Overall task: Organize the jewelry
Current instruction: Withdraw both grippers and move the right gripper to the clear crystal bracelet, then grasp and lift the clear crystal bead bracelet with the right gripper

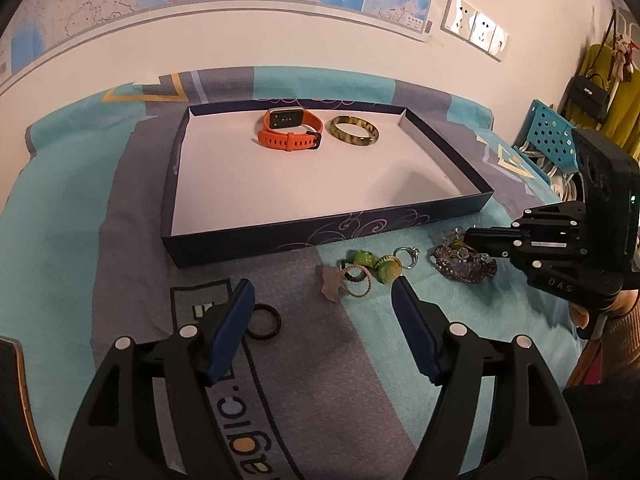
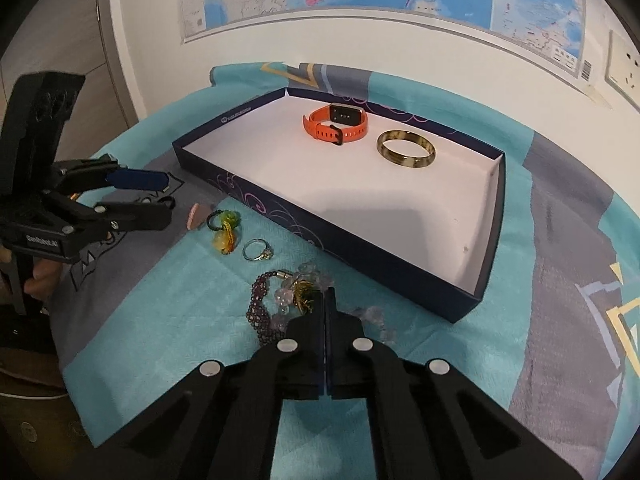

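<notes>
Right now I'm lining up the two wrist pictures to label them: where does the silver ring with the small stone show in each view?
Left wrist view: the silver ring lies on the teal cloth right of centre, between the green bead charms and the purple bead bracelet.
Right wrist view: the ring lies left of centre, right of the green charms.
Shared landmark: the dark box, just beyond the ring in both.

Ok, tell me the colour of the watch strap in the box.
Orange watch strap, clearest in the right wrist view.

Right gripper [image 2: 325, 296] hides part of bead bracelets [image 2: 264, 312].
</notes>
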Action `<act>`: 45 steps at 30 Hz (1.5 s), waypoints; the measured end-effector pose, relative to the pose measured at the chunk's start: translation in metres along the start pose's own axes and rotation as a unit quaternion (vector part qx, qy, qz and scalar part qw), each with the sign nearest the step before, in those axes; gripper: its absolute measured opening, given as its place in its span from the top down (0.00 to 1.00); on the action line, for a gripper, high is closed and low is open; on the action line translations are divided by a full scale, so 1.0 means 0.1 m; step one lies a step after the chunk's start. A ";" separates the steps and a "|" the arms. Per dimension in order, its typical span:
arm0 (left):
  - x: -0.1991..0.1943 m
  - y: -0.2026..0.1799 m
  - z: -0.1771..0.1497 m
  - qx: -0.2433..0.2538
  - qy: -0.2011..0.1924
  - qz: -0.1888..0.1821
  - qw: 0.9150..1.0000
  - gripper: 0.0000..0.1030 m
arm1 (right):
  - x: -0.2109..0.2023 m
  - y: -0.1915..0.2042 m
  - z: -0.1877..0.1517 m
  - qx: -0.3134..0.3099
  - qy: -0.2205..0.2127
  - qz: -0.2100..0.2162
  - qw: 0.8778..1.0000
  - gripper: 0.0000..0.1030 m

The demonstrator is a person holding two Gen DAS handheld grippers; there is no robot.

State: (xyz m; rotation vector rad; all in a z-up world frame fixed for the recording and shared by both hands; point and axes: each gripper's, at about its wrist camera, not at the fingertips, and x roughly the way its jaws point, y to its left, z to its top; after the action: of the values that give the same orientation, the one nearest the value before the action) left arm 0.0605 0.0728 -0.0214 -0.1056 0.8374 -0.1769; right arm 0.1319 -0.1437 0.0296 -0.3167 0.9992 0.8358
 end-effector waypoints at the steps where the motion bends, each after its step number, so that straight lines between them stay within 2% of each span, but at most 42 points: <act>1: 0.00 0.00 0.00 0.001 0.000 -0.001 1.000 0.32 | -0.03 0.00 0.00 0.003 -0.004 0.003 1.000 1.00; 7: 0.02 -0.01 -0.01 0.004 0.004 -0.004 1.000 0.32 | -0.22 -0.06 0.04 0.023 -0.035 0.013 0.999 1.00; 9: 0.02 -0.01 -0.02 0.003 0.005 -0.006 1.000 0.32 | -0.19 -0.11 0.04 0.028 -0.027 0.004 0.999 0.99; 10: 0.02 -0.01 -0.03 0.002 0.006 -0.007 1.000 0.32 | -0.17 -0.12 0.03 0.024 -0.021 -0.007 0.999 0.93; 11: 0.02 -0.01 -0.03 0.002 0.006 -0.007 1.000 0.32 | -0.14 -0.13 0.02 0.023 -0.015 -0.020 0.999 0.78; 12: 0.02 -0.01 -0.04 0.001 0.007 -0.008 1.000 0.32 | -0.10 -0.15 0.01 0.023 -0.009 -0.027 0.999 0.73; 15: 0.03 0.01 -0.05 -0.002 0.009 -0.010 1.000 0.30 | -0.03 -0.21 -0.03 0.038 0.001 -0.028 0.999 0.66; 16: 0.03 0.01 -0.05 -0.003 0.011 -0.011 1.000 0.30 | 0.00 -0.25 -0.04 0.049 0.003 -0.030 0.998 0.59; 19: 0.05 0.02 -0.06 -0.005 0.014 -0.012 1.000 0.30 | 0.07 -0.31 -0.07 0.064 0.012 -0.012 0.998 0.58; 21: 0.05 0.01 -0.06 -0.003 0.016 -0.014 1.000 0.30 | 0.08 -0.28 -0.08 0.056 0.009 -0.013 0.998 0.63; 22: 0.05 0.00 -0.06 -0.002 0.016 -0.013 1.000 0.30 | 0.07 -0.28 -0.09 0.055 0.008 -0.011 0.998 0.81; 24: 0.06 0.00 -0.06 -0.003 0.018 -0.014 1.000 0.30 | 0.05 -0.29 -0.09 0.063 0.007 0.002 0.998 0.83; 26: 0.06 0.00 -0.07 -0.003 0.018 -0.014 1.000 0.30 | 0.01 -0.26 -0.09 0.056 0.003 0.003 0.998 0.93; 31: 0.07 -0.01 -0.07 0.000 0.019 -0.016 1.000 0.30 | -0.16 -0.23 -0.05 0.058 -0.021 0.003 0.998 0.93; 39: 0.08 -0.05 -0.07 0.008 0.020 -0.018 1.000 0.30 | -0.53 -0.09 0.15 0.048 -0.078 0.026 0.995 0.94; 45: 0.09 -0.07 -0.08 0.014 0.023 -0.020 0.999 0.33 | -0.68 -0.05 0.25 0.052 -0.102 0.033 0.993 0.94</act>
State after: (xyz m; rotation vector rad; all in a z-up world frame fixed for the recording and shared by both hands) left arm 0.0596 0.0644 -0.0323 -0.0932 0.8783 -0.2296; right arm 0.1325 -0.1645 0.0987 -0.1068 0.8621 0.8547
